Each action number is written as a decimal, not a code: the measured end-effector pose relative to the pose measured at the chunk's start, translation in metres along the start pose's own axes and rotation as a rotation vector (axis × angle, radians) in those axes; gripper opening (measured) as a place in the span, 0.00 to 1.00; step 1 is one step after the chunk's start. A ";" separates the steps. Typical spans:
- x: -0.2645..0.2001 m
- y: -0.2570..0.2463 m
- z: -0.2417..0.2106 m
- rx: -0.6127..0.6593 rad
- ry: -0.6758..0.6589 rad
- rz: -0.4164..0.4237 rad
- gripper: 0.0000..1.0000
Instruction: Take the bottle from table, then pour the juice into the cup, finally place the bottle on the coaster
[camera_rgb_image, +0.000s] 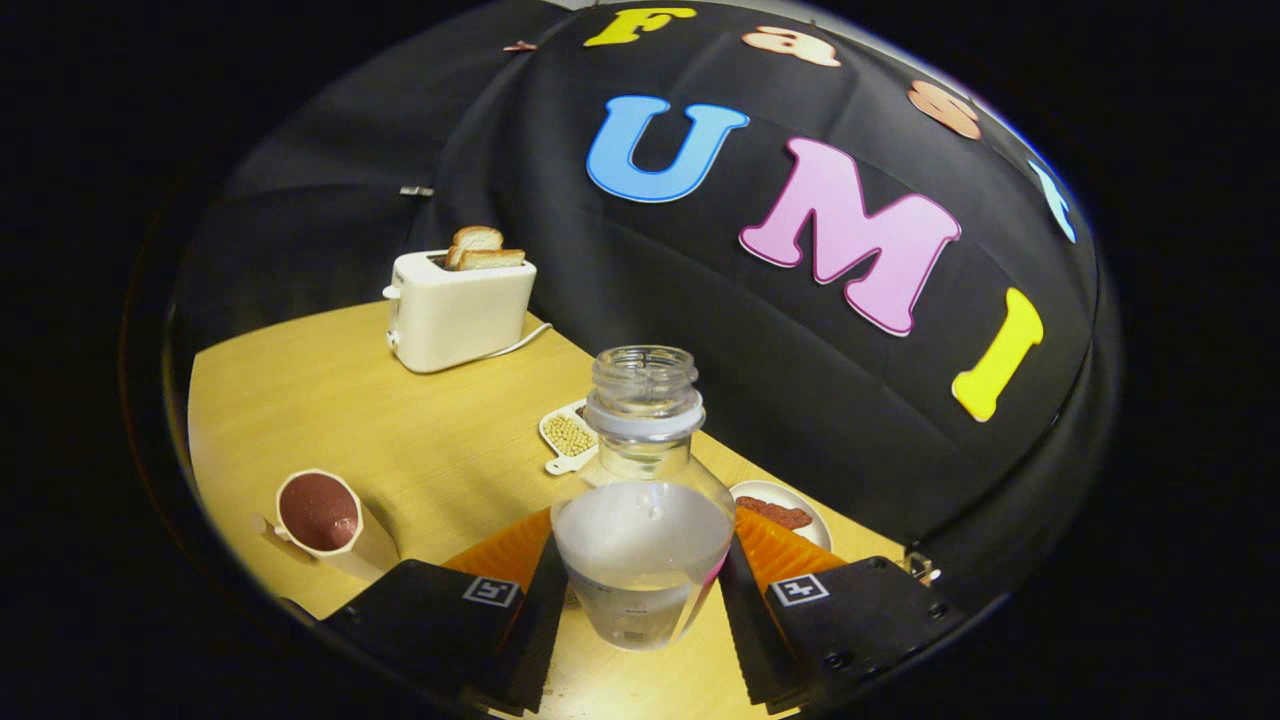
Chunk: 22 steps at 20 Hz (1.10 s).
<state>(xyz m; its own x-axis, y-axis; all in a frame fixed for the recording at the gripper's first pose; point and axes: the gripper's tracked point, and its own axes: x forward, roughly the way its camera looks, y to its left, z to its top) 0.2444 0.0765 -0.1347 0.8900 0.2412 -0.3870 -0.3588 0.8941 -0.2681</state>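
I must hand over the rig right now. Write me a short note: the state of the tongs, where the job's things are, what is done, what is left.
Tongs: shut on the bottle, one finger on each side of its lower body.
Bottle: uncapped, upright, partly filled with clear liquid.
Cup: on the table, to the left of the fingers, tilted in the view.
Coaster: orange, flat on the table just behind the bottle.
Done: bottle gripped; whether it is lifted, I cannot tell.
Left: pour into the cup, then set the bottle on the coaster.

Warm overhead light brightens the table (420, 440); strong fisheye curvature, sharp focus, dim edges.
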 end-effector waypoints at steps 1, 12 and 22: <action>0.002 0.001 -0.001 0.041 -0.017 0.009 0.75; 0.042 0.028 -0.018 0.264 -0.186 0.066 0.76; 0.063 0.032 -0.041 0.300 -0.202 0.048 0.75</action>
<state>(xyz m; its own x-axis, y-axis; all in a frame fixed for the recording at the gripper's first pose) 0.2774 0.1054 -0.2036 0.9224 0.3289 -0.2024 -0.3301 0.9435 0.0286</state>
